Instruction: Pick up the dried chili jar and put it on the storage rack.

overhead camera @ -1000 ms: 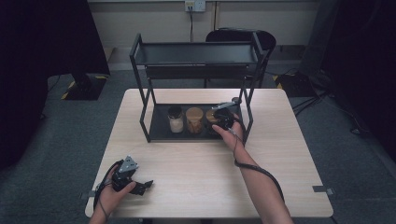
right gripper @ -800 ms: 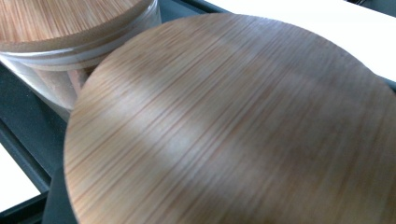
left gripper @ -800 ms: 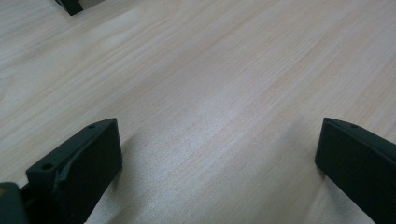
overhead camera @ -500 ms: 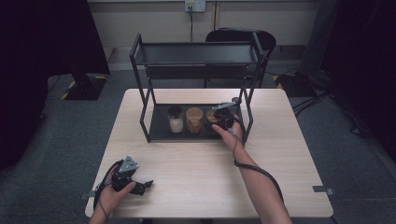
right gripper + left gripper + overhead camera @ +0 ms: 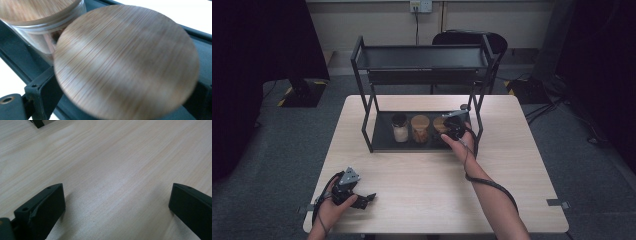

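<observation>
High view: my right forearm runs up from the bottom right of the frame to the lower shelf (image 5: 384, 134) of the black two-tier rack (image 5: 422, 57), where the right gripper (image 5: 451, 126) sits over the right-most of three jars, just inside the rack's right front post (image 5: 477, 121). Its jaws have just been opening, and in the right gripper view the wooden-lidded jar (image 5: 127, 62) stands between them; the left jaw stands just beside the lid's edge, and I cannot tell whether it touches; the right jaw is lost in the dark at the frame's right edge, so I read the grasp as let go with the jar still between the jaws. That jar stands on the dark shelf, and a second wooden-lidded jar (image 5: 37, 15) stands close against it at the upper left of that view, with brownish contents behind its glass. From above, the row reads left to right: a black-lidded jar with white contents (image 5: 400, 129), the middle wooden-lidded one, then the one under my gripper. My left hand rests near the bottom left corner of the light wooden table (image 5: 422, 180), and the left gripper (image 5: 363, 199) lies low there, pointing right. The left gripper view shows its jaws spread wide, with bare wood grain between them, holding nothing. The rack's top tier overhangs the jars, and behind the table stands a dark chair (image 5: 494, 42).
</observation>
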`<state>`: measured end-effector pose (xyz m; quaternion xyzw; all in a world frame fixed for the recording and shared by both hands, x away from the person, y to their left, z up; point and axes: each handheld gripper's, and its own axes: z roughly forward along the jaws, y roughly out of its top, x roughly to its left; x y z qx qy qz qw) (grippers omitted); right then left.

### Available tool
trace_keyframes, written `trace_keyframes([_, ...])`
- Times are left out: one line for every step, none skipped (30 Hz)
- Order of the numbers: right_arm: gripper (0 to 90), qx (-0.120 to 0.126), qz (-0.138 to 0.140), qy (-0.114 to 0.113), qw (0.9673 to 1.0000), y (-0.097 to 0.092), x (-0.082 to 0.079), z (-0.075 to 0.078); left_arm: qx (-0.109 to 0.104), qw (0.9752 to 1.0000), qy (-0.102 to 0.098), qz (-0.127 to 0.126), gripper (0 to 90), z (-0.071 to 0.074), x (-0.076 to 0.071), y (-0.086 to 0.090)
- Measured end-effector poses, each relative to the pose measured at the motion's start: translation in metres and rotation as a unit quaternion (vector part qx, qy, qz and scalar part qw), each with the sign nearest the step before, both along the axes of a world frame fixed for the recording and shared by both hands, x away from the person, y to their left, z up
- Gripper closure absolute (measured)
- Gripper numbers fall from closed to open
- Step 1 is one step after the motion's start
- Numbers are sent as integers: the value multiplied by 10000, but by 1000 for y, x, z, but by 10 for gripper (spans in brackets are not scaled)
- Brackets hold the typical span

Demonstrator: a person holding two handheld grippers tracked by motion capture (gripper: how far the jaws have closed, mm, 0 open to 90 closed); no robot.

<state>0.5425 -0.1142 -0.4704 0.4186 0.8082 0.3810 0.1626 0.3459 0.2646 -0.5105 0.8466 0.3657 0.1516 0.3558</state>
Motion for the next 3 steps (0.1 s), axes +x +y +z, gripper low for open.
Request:
trace_keyframes([33,47,5,-10,10000,-1,-1,0,2,10000,0,-1,2,0,0,0])
trace_keyframes([26,62,15,9,10000,-1,-3,1,1,10000,0,0,2,0,0,0])
trace_keyframes([26,69,43,17,10000,-2,-5,1,-1,10000,0,1,2,0,0,0])
